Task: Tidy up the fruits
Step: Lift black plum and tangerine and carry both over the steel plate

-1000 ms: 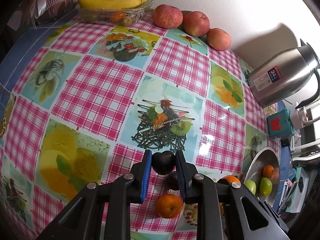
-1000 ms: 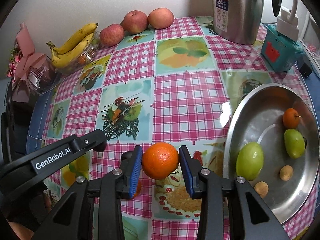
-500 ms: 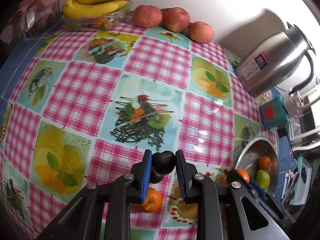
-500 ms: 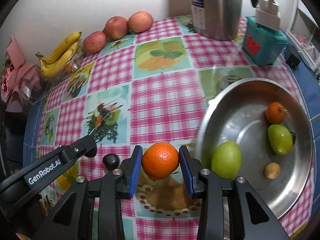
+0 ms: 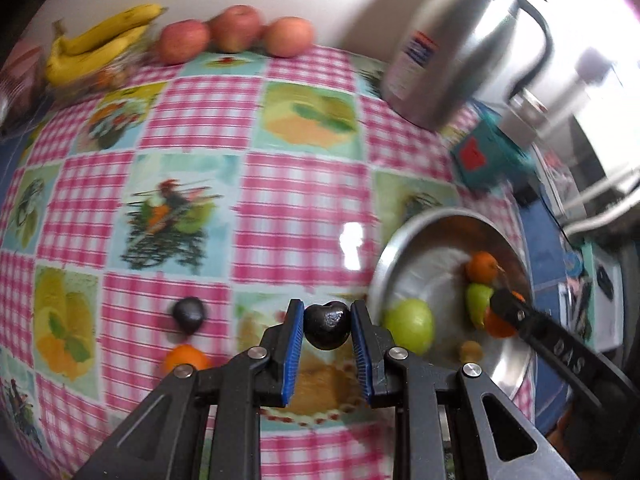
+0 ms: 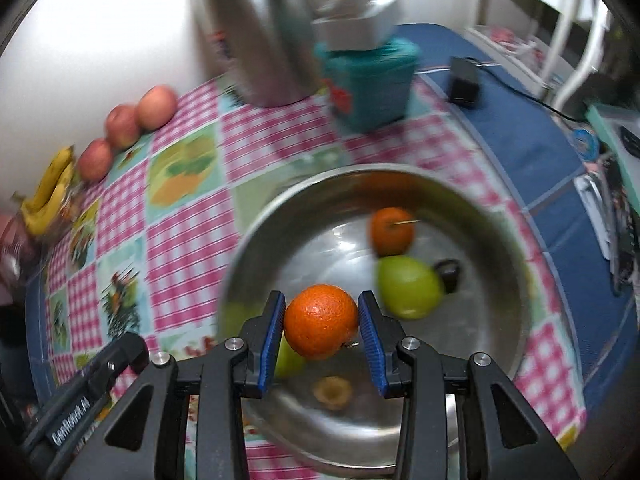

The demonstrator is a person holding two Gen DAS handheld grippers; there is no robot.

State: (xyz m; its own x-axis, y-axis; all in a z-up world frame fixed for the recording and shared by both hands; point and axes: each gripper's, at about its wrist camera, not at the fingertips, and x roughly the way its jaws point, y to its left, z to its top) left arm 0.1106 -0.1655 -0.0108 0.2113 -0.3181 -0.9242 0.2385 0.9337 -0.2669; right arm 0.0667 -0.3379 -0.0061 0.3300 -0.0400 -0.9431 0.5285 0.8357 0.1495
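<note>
right wrist view, right gripper [image 6: 321, 322] clamped on an orange [image 6: 320, 321] above the steel bowl [image 6: 508, 320], left gripper [image 5: 327, 326] pinching a dark plum [image 5: 327, 325] over the checked tablecloth [image 5: 296, 208] beside the bowl

Both views were bright but motion-blurred — fisheye edges bent and dark, glare glinting off the tablecloth [image 5: 352, 236] and kettle [image 5: 460, 44].

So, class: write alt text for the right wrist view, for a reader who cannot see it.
A gripper holds an orange between its blue pads above a steel bowl on a pink checked tablecloth. The bowl holds a smaller orange, green fruit and a small brown fruit. Apples, bananas and a steel jug stand behind.
</note>
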